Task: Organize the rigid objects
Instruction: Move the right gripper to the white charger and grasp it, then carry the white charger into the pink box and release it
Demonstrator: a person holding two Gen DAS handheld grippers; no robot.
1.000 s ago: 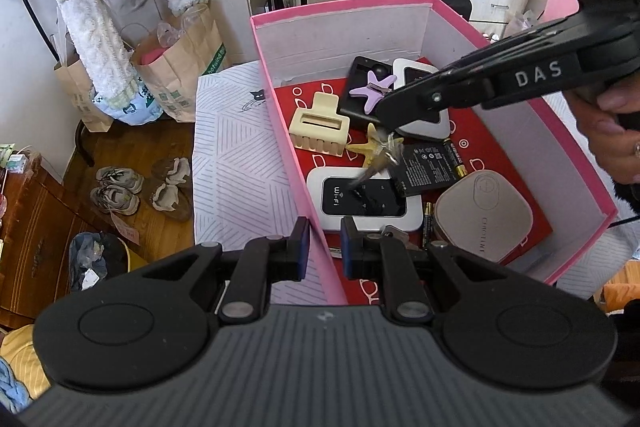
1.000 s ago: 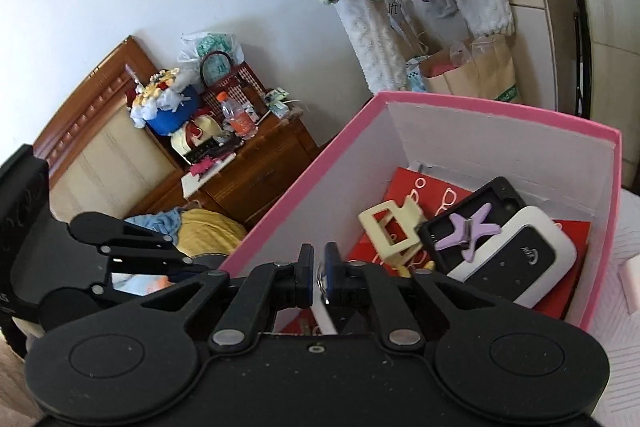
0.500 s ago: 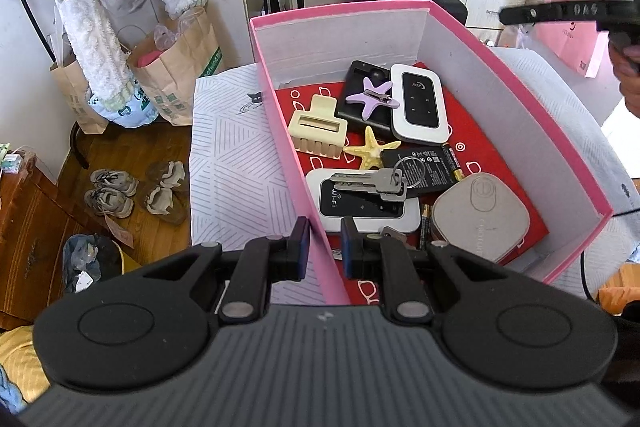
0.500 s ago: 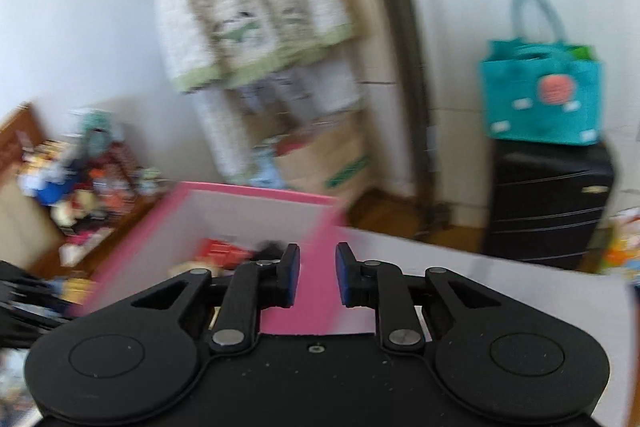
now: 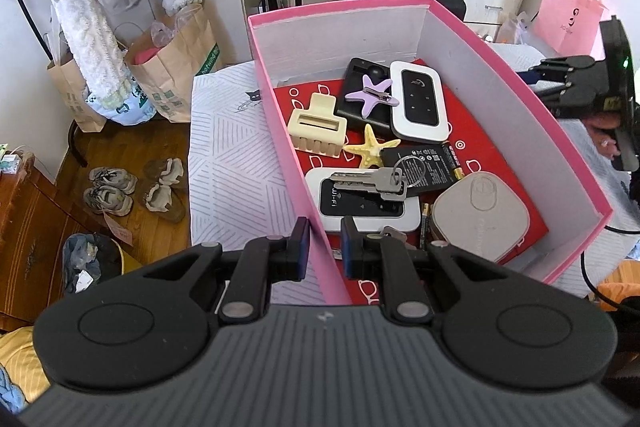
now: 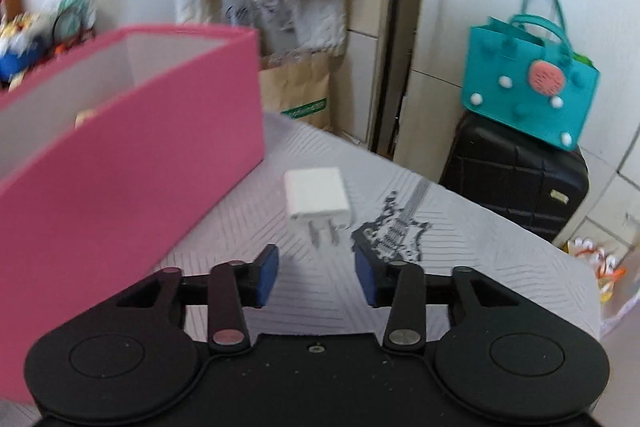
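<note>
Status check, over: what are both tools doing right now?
Left tool shut on pink box wall. Right tool open, jaws just opening, empty. White charger ahead on cloth, path clear.

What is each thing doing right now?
Left gripper: shut on the box wall.
Right gripper: open, empty, jaws just opening.
Box: open, holding things.
Keys: lying on the router.
Charger: on the bedcover, prongs toward the gripper.
</note>
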